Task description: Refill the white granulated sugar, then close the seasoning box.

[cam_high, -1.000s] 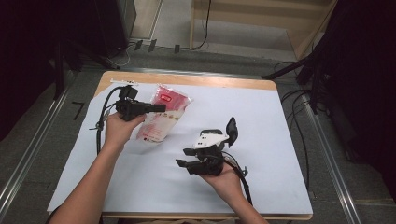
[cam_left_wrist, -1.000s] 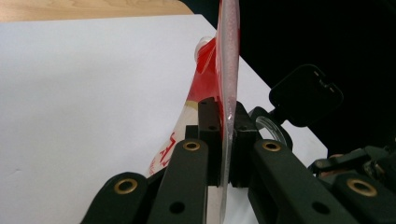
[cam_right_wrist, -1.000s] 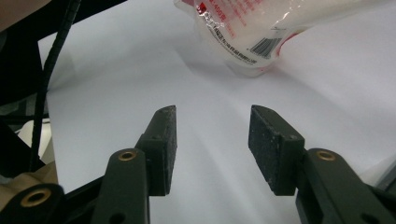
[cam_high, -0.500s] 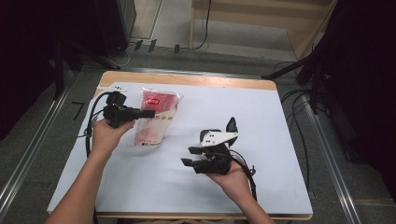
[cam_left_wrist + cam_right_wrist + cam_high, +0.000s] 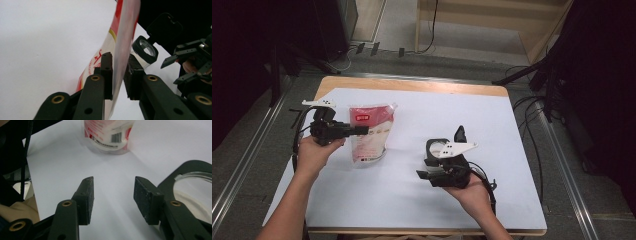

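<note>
Pouch [image 5: 370, 131], red and white, is pinched at its upper edge by the left gripper [image 5: 362, 130] and stood up at the left of the white table sheet [image 5: 412, 200]. Right gripper [image 5: 113, 195] is held wide apart, gripping nothing, just beside a black-lidded clear container [image 5: 438, 148] near the middle.

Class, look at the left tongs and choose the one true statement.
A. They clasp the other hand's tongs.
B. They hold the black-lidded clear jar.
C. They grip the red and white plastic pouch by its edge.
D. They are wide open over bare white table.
C: in the left gripper view the left tongs have their jaws pressed on either side of the thin edge of the red and white plastic pouch.
</note>
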`<action>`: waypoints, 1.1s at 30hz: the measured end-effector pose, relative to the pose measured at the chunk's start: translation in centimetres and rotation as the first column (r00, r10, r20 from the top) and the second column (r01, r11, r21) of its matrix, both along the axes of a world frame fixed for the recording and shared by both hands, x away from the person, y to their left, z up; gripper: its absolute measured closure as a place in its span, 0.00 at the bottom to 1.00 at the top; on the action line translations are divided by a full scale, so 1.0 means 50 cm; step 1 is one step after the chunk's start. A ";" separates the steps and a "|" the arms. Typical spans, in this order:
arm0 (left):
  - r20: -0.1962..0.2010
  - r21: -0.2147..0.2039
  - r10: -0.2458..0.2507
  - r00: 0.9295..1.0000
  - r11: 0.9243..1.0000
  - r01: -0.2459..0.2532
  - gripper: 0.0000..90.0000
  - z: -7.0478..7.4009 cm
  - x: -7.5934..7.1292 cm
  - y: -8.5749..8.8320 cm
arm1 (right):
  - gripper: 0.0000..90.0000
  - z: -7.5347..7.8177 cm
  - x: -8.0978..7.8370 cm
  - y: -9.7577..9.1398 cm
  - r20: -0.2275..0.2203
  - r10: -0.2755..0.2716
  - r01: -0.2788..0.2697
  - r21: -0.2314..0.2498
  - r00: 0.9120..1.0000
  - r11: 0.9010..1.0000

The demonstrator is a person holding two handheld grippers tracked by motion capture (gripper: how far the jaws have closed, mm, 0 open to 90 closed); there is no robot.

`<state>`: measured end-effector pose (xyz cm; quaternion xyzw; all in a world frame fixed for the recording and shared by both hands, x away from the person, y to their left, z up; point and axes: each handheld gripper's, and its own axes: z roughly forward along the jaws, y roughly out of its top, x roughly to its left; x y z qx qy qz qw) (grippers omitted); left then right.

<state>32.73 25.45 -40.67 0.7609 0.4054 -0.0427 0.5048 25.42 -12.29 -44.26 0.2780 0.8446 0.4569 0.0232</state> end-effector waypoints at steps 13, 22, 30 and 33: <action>0.035 0.055 0.011 0.999 0.998 -0.013 0.69 -0.006 -0.010 -0.002 | 0.56 -0.005 0.011 -0.030 0.001 -0.024 0.024 -0.041 1.000 0.999; 0.036 0.046 0.008 0.999 0.999 -0.009 0.66 -0.004 -0.013 0.001 | 0.56 -0.005 0.021 -0.046 -0.007 -0.050 0.050 -0.036 0.999 0.998; 0.042 0.066 0.007 0.999 0.998 -0.010 0.63 -0.003 -0.029 0.006 | 0.55 -0.006 0.021 -0.060 -0.011 -0.047 0.046 -0.050 0.999 0.998; 0.043 0.073 0.001 0.999 0.997 -0.004 0.62 -0.003 -0.034 0.006 | 0.54 -0.008 0.021 -0.066 -0.017 -0.050 0.049 -0.049 0.999 0.998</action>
